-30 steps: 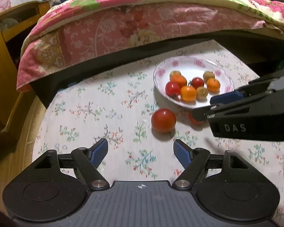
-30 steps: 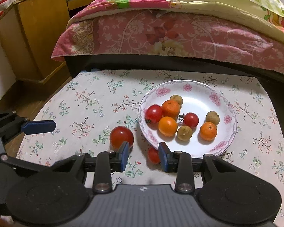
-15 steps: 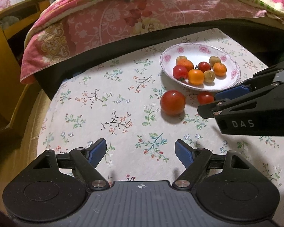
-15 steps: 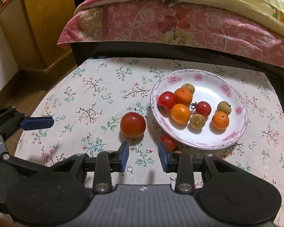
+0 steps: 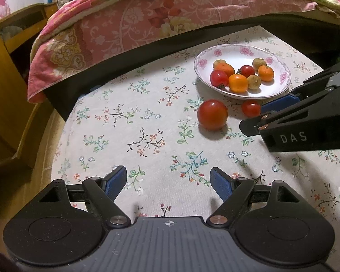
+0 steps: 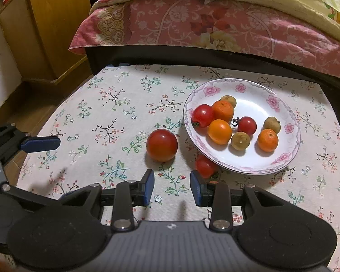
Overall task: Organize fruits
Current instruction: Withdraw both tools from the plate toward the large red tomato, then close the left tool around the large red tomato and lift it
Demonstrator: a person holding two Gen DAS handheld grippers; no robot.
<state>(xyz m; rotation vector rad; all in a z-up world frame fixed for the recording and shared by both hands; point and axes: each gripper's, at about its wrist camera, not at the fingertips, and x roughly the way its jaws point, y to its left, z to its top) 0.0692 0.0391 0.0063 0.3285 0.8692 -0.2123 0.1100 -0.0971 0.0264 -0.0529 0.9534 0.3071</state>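
The large tomato (image 6: pixel 161 145) lies on the floral cloth (image 6: pixel 115 117) beside the plate (image 6: pixel 256 90); a small tomato (image 6: pixel 205 165) is half hidden under its rim. Both the left gripper (image 5: pixel 168 180) and the right gripper (image 6: pixel 171 187) hover spread and empty.

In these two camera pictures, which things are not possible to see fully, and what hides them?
- Small tomato: in the right wrist view the plate rim covers its far side.
- Right gripper: the left wrist view's right edge cuts off its body.
- Left gripper: in the right wrist view only one blue finger shows; the second is not visible.
- Wooden cabinet: contents too dark and blurred in the left wrist view.
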